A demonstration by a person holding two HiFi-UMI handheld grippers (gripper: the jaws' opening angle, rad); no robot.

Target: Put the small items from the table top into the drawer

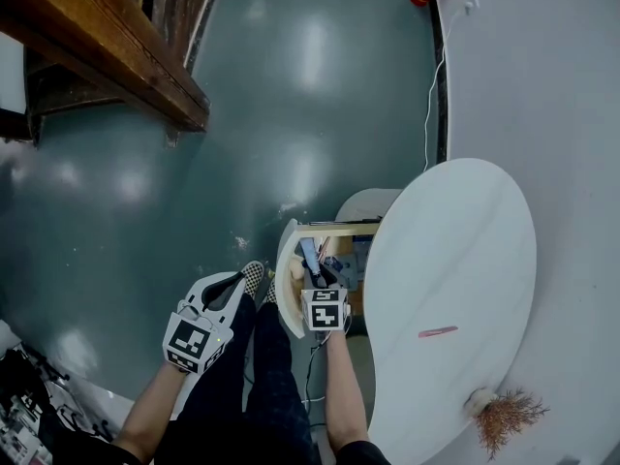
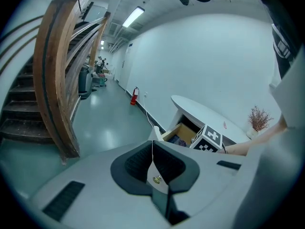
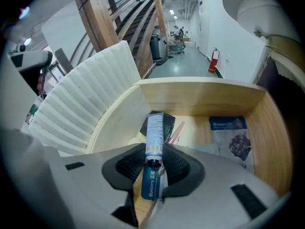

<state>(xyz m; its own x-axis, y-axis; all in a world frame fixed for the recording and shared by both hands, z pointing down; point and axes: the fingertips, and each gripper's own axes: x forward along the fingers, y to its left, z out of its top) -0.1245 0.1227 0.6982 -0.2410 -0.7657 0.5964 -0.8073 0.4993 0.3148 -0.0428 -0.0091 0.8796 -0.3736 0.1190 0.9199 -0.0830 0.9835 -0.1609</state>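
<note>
Blue tube [image 3: 155,128] clamped between the pads of the right hand-held gripper [image 3: 155,152], pointing steeply down into the open drawer [image 3: 205,97]. Tube runs lengthwise along the jaws, far end sticking out past them above the drawer bottom. Lower, darker part of the tube reads "Blueberry"; the paler part carries a barcode and fine print too small to read.

Drawer: pale wood walls and bottom, white ribbed front panel [image 3: 81,109] at the left in the right gripper view. Inside:
- flat black item [image 3: 167,120] under the tube's far end
- thin pink stick [image 3: 177,130] just beside it, lying at an angle
- sachet [image 3: 231,138] at the right side, blue header "Blueberry", picture of berries below; smaller text not legible

Left hand-held gripper [image 2: 152,168]: jaws closed together, nothing in them, held out to the left of the drawer, well apart from it.

Head view: drawer juts out from under the white oval desk [image 1: 455,250]. On the desk top: one thin pink item [image 1: 438,332] lying flat, and at the near end a small white pot with dried brown sprigs [image 1: 502,415].

Around: glossy grey-green floor [image 1: 291,85], wooden staircase [image 1: 107,46], red fire extinguisher [image 2: 134,95] by the wall.
</note>
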